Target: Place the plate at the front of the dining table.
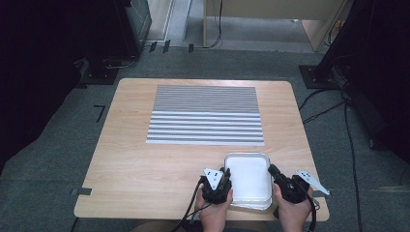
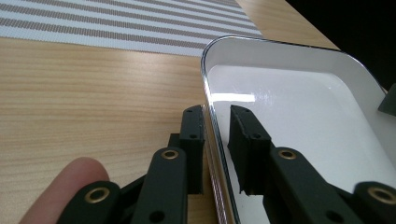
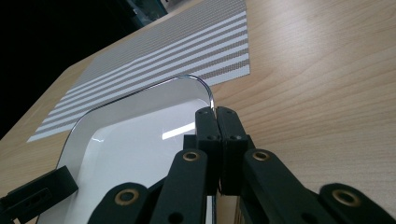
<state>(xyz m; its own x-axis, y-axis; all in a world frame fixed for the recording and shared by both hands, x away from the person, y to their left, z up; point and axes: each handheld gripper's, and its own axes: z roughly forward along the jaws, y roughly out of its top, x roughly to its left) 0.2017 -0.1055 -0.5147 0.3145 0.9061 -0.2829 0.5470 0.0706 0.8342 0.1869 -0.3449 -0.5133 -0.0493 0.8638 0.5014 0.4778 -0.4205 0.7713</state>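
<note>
My right gripper (image 3: pixel 216 114) is clenched on the right rim of the white tray (image 1: pixel 249 176). My left gripper (image 2: pixel 215 133) straddles the left rim, jaws slack, seemingly clear of it, though the inner pad is hard to judge. The tray sits at the table's (image 1: pixel 145 164) near edge, just short of the striped mat (image 1: pixel 205 113).

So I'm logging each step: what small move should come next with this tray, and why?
Probably close the left gripper onto the white tray's rim. Its jaws straddle the rim with a gap at the inner jaw, while the right gripper is already clamped on the opposite rim. Both grips seem needed before lifting toward the striped mat.
</note>
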